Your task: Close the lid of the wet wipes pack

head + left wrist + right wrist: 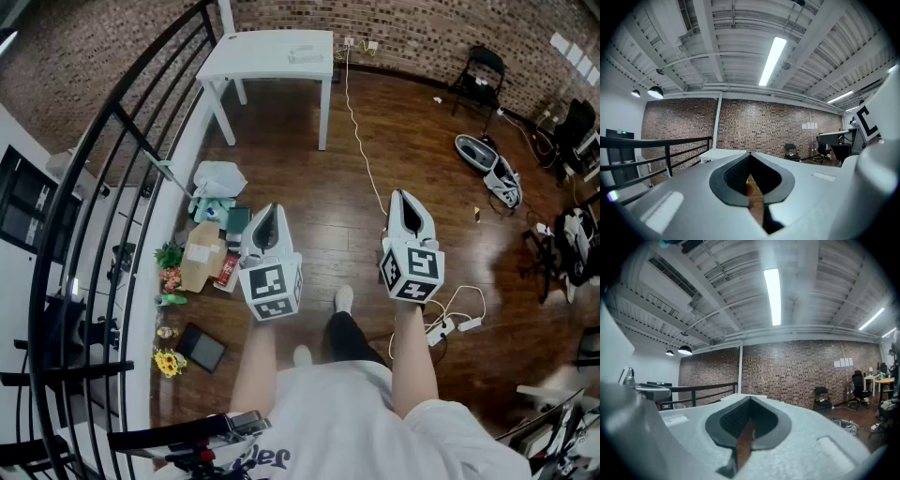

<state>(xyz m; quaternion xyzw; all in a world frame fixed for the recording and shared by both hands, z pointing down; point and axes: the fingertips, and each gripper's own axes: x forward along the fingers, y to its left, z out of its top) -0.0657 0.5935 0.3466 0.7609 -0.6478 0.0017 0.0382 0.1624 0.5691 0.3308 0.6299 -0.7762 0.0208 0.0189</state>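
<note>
Forearms [251, 367] hold the left gripper [268, 214] and right gripper [403, 199] out over the floor [356, 187], each with its jaws pressed together on nothing. No wipes pack shows for certain. A small flat item [306, 54] on the table [253, 58], well ahead, may be it. The step in hand looks like the approach: reach the table, confirm the pack, then press its lid down flat with clenched tips.

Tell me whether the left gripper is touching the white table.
Apart. The head view shows the left gripper held in the air, with wooden floor showing between it and the white table.
</note>
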